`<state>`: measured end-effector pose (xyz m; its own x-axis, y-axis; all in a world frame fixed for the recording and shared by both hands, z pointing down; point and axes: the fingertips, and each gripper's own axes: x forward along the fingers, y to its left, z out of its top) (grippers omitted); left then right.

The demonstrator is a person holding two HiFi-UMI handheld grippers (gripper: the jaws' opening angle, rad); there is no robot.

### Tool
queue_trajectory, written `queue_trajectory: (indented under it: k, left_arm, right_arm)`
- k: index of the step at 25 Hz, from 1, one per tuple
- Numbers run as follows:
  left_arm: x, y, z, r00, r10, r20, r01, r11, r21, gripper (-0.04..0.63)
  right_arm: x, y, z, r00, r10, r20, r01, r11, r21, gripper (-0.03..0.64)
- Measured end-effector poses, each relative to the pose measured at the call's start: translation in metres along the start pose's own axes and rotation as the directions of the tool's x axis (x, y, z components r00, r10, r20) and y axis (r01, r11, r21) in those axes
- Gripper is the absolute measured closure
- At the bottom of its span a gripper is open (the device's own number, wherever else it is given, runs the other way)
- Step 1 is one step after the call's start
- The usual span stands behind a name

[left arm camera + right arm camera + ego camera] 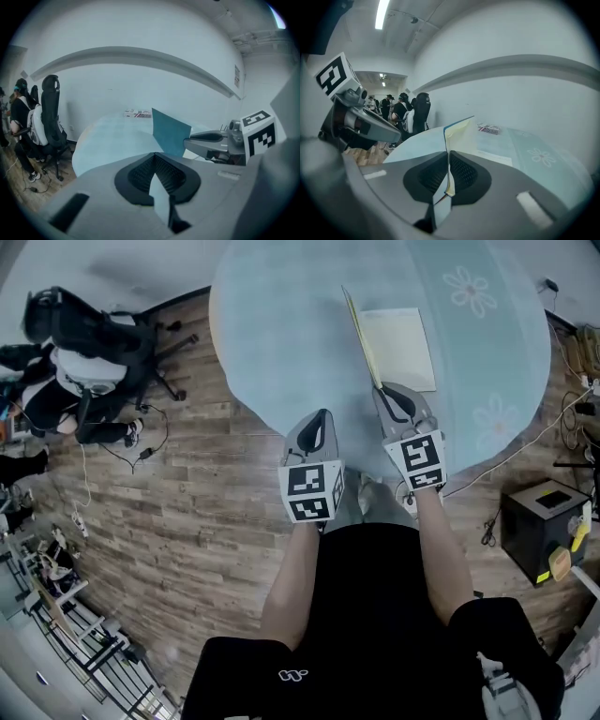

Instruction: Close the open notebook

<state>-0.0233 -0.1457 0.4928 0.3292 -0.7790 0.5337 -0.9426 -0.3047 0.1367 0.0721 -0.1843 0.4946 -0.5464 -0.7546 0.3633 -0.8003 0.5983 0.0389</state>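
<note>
Left gripper (322, 418) sits at the lower middle of the head view, over the near rim of the round pale-blue table (272, 343). Its jaws are pressed together with nothing between them, and it stands clear of the notebook (389, 338), just to its left. To its right, the right gripper (382, 390) is pinched tight on the near bottom corner of the notebook's raised half (361, 334). That gripper's own view shows a blue cover and yellowish leaves clamped between the pads. The raised half stands nearly upright and is seen edge-on as a thin line running from the jaws toward the top of the frame. The notebook's long axis therefore points away from the person. Further right, the flat page (401, 345) lies white and face up on the table, touching the foot of the raised half along the spine. The closing swing, as I judge it, must tip the raised half to the right and down onto that page. The right hand already has it, and the left is only near. No container stands on the table. At the lower right of the head view a black box (539, 531) sits on the floor, and its contents cannot be made out.
</note>
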Motion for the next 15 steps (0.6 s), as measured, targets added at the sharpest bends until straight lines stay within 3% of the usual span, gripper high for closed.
queue_trajectory:
  k: [11, 15]
  left_arm:
    - [0.006, -0.019, -0.004, 0.999, -0.038, -0.013, 0.038, 0.999, 0.014, 0.592]
    - [0.004, -0.019, -0.005, 0.999, -0.041, -0.002, 0.041, 0.999, -0.003, 0.592]
  right_arm:
    - [-0.024, -0.063, -0.054, 0.973, -0.175, -0.151, 0.192, 0.976, 0.104, 0.583]
    - [-0.024, -0.076, -0.081, 0.952, -0.187, -0.244, 0.222, 0.967, 0.127, 0.558]
